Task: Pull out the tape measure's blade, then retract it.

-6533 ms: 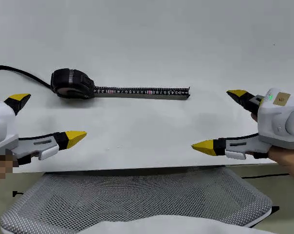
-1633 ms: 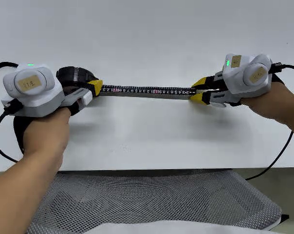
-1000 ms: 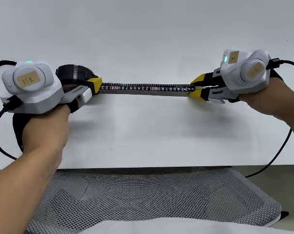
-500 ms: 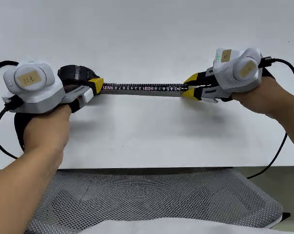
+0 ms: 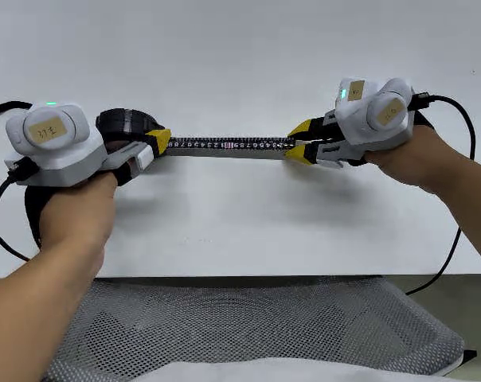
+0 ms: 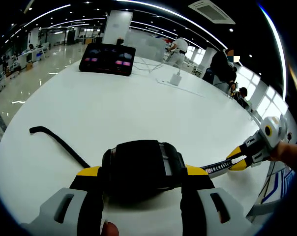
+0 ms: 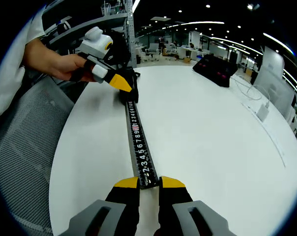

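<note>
Head view: tape measure case (image 5: 123, 124) sits on the left side of the white bench (image 5: 240, 48), w/ blade (image 5: 228, 144) run out straight to the right, low along the bench top. Can't tell if the blade touches the surface along its length.

L gripper (image 5: 142, 137) is clamped on the case. From here one yellow tip shows at the blade mouth; the other jaw is hidden behind the case. L gripper view fills that in: both jaws press opp. sides of the black case, spread only as wide as the case itself. That view also has a black cable (image 6: 55, 140) lying on the bench left of the case, a dark panel w/ pink lights (image 6: 107, 59) at the far end, and people standing beyond it.

R gripper (image 5: 296, 143) is at the blade's free end, right of centre, jaws nearly together and pinching the tip. R gripper view gives the close look: blade end is caught betw. the two yellow tips w/ only the blade's width of gap. The printed scale is legible there, low nos. nearest the jaws, a red mark farther along. The blade runs away to the case, which the L gripper holds at the far end.

Grey mesh chair (image 5: 240, 318) sits at the bench's near edge in head view.
</note>
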{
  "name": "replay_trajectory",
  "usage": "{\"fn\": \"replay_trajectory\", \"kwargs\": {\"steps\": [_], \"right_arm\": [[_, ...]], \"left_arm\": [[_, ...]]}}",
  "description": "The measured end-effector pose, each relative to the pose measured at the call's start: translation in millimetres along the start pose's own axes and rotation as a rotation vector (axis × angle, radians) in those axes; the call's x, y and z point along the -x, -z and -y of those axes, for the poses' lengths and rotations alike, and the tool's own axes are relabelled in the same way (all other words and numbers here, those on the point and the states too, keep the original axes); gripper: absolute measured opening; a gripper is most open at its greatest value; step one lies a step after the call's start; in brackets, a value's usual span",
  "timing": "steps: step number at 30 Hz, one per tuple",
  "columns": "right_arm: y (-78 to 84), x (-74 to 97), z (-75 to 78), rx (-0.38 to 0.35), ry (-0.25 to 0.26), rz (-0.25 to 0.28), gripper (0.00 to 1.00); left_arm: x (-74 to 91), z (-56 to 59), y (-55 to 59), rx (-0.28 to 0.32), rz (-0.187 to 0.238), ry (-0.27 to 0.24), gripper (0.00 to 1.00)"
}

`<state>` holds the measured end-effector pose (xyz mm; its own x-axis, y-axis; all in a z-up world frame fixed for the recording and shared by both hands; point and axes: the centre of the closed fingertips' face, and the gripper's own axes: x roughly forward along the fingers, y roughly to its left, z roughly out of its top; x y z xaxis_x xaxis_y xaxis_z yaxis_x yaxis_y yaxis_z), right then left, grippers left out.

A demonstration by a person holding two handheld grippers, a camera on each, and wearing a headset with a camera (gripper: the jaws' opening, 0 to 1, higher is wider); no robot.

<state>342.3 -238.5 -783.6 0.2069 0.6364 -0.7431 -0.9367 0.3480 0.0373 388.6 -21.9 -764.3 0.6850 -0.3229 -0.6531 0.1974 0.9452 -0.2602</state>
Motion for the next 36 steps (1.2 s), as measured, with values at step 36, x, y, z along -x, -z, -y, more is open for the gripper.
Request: {"fn": "replay_trajectory", "kwargs": {"steps": [36], "right_arm": [[-35.5,-32.4,-9.6,0.007,-0.05,0.048,0.1]], "left_arm": [[-0.7,-1.5,-0.5,0.023,-0.001,0.007,0.59]]}}
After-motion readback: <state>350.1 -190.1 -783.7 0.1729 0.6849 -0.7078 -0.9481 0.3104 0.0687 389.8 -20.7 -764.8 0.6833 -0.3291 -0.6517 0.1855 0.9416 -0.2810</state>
